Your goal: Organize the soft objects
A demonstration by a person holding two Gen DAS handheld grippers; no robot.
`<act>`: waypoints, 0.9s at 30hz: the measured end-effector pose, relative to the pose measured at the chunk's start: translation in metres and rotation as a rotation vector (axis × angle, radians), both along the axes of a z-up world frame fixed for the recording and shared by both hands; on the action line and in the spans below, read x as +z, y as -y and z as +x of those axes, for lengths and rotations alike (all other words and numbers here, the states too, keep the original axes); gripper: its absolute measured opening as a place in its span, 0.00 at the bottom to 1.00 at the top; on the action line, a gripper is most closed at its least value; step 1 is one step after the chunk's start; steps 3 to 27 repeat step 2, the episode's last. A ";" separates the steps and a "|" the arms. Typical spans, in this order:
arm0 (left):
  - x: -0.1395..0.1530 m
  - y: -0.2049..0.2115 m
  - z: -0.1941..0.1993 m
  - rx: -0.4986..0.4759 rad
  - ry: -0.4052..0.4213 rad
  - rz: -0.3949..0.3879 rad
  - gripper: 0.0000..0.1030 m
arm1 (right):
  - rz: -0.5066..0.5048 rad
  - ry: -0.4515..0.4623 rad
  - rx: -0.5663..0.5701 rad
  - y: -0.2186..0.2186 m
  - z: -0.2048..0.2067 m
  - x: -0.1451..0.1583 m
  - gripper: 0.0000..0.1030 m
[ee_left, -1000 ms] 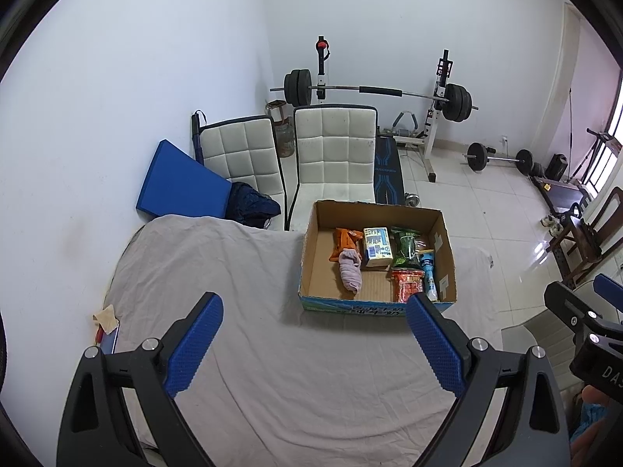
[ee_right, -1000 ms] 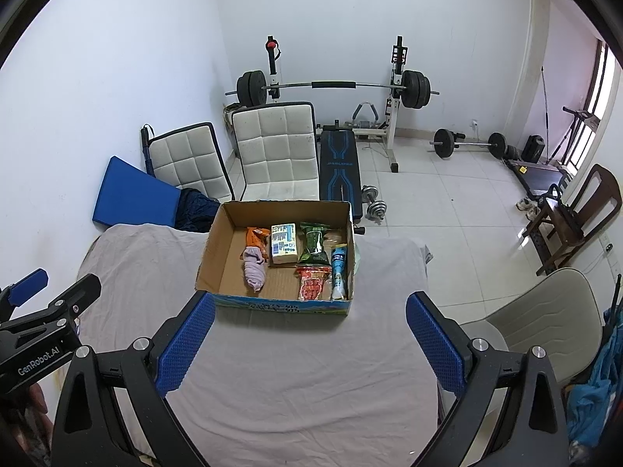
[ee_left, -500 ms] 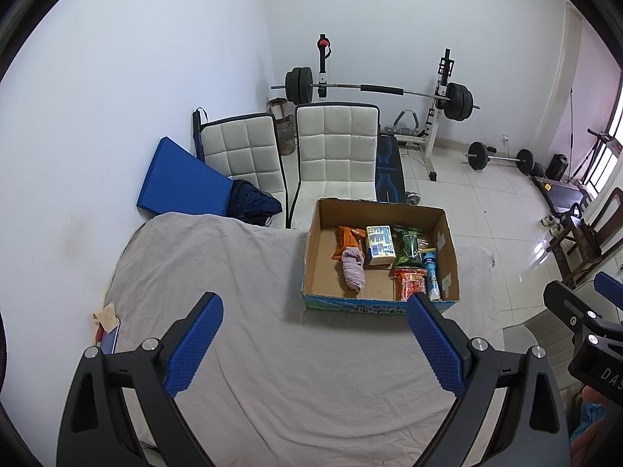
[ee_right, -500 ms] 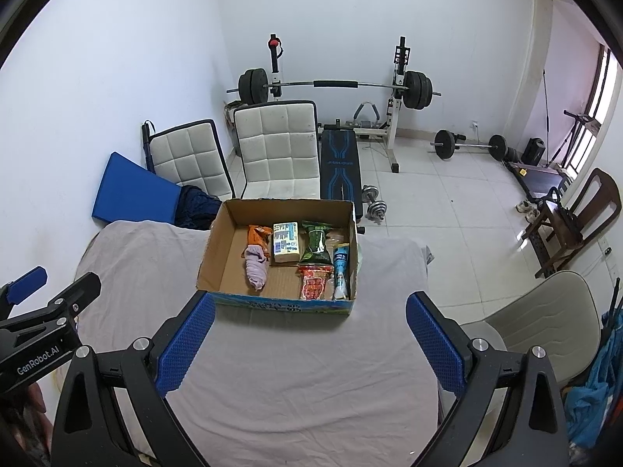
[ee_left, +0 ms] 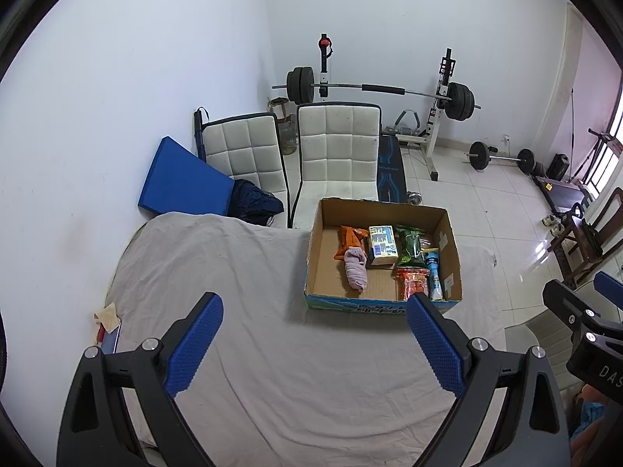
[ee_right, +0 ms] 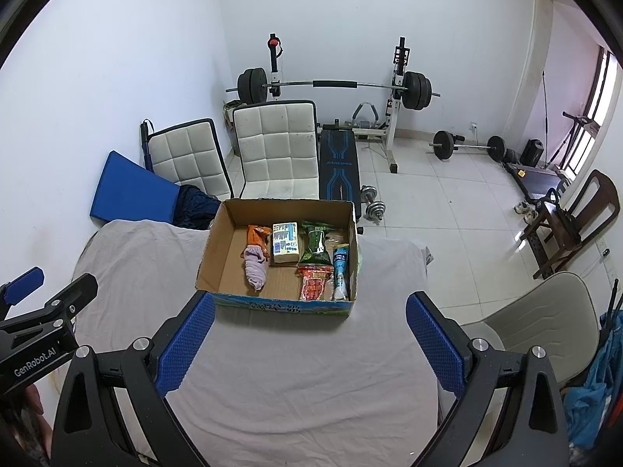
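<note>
1. Cardboard box point(ee_left: 383, 257) sits open on the grey-sheeted tabletop point(ee_left: 272, 350), toward its far edge; in my right wrist view it is centred ahead point(ee_right: 280, 257).
2. Inside it I see a pale purple rolled cloth point(ee_left: 355, 270) lying left of centre, touching an orange packet point(ee_left: 350, 238) behind it.
3. Beside the cloth are a white-and-blue carton point(ee_left: 382, 250), a green packet point(ee_left: 409, 249), a red packet point(ee_left: 412, 282) and a blue-and-white tube point(ee_left: 433, 274) along the right wall.
4. My left gripper point(ee_left: 315, 344) hangs above the sheet with its jaws spread wide, holding nothing.
5. My right gripper point(ee_right: 309, 344) is likewise wide apart and empty, just short of the box's near wall.
6. Two white padded chairs point(ee_left: 338, 163) stand behind the tabletop.
</note>
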State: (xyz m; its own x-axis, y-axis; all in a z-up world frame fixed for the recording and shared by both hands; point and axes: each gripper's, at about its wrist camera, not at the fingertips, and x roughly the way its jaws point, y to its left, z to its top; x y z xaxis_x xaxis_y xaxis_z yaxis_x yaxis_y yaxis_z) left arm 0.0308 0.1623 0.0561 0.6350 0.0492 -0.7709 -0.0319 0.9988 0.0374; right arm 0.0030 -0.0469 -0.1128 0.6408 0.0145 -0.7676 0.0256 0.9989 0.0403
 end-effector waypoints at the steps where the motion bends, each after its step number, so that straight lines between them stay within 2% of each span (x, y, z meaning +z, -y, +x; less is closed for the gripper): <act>1: 0.000 0.000 0.000 -0.001 0.001 -0.001 0.94 | 0.000 0.001 0.001 0.000 0.000 0.000 0.97; 27: 0.000 0.000 0.000 -0.001 0.002 0.001 0.94 | -0.001 0.001 0.001 0.000 0.000 0.000 0.97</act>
